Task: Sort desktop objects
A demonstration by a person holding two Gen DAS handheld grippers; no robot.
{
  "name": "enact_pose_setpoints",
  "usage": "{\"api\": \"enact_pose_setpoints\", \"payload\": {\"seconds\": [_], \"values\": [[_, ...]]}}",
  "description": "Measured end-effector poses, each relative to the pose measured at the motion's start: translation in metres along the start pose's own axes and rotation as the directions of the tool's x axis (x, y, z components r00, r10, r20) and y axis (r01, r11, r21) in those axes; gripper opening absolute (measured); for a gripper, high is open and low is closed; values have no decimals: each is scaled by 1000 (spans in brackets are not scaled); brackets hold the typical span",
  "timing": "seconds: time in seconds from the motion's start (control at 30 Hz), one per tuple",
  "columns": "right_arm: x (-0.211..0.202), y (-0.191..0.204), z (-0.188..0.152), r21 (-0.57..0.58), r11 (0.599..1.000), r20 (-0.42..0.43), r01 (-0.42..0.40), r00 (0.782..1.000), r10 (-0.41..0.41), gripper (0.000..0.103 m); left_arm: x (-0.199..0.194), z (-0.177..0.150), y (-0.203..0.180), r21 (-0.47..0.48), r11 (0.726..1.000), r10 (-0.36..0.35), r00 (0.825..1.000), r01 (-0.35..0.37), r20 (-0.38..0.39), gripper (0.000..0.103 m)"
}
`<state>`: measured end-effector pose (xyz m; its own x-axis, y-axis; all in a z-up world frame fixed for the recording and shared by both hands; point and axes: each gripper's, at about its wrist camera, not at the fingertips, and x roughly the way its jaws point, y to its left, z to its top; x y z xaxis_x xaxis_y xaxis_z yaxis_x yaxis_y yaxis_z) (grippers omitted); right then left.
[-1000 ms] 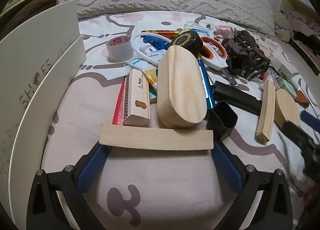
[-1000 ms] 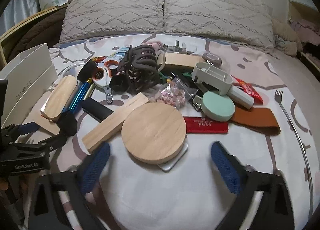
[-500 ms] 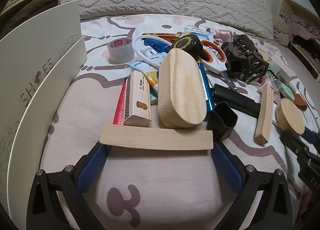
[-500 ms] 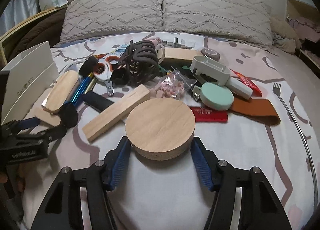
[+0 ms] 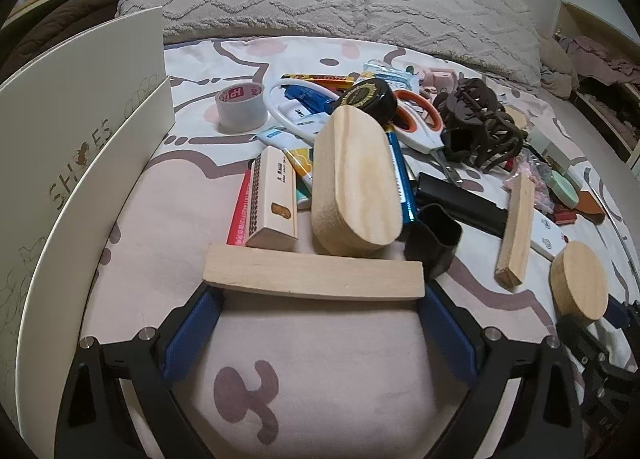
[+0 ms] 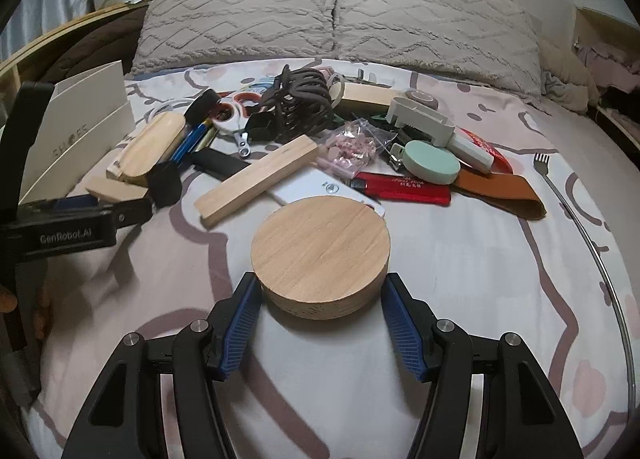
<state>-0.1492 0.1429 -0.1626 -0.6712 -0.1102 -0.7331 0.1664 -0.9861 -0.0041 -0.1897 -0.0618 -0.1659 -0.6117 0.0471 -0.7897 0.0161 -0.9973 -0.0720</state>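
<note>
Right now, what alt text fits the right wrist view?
The right claw grips a round wooden disc on a patterned bedsheet. Behind lies clutter: a wooden bar, scissors and a green puck.

Two grey textured pillows (image 6: 336, 19) at head of bed; patterned bedsheet (image 5: 320, 391) beneath; brown blanket (image 5: 52, 31) far left; clothes pile (image 5: 600, 59) far right.

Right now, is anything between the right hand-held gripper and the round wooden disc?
Nothing visible. The right hand-held gripper already has the round wooden disc between its blue pads, which sit against its sides. The white card lies behind the disc, not in the way.
</note>
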Motion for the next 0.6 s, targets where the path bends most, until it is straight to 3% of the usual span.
{"api": "enact_pose_setpoints", "payload": {"seconds": [0.27, 0.6], "values": [[-11, -1, -13, 13, 999, -11, -39, 999, 39, 63, -17, -17, -11, 49, 998, -26, 1000, 27, -15, 98], [-15, -3, -20, 32, 997, -30, -63, 997, 64, 63, -32, -41, -35, 176, 983, -37, 999, 41, -27, 98]]}}
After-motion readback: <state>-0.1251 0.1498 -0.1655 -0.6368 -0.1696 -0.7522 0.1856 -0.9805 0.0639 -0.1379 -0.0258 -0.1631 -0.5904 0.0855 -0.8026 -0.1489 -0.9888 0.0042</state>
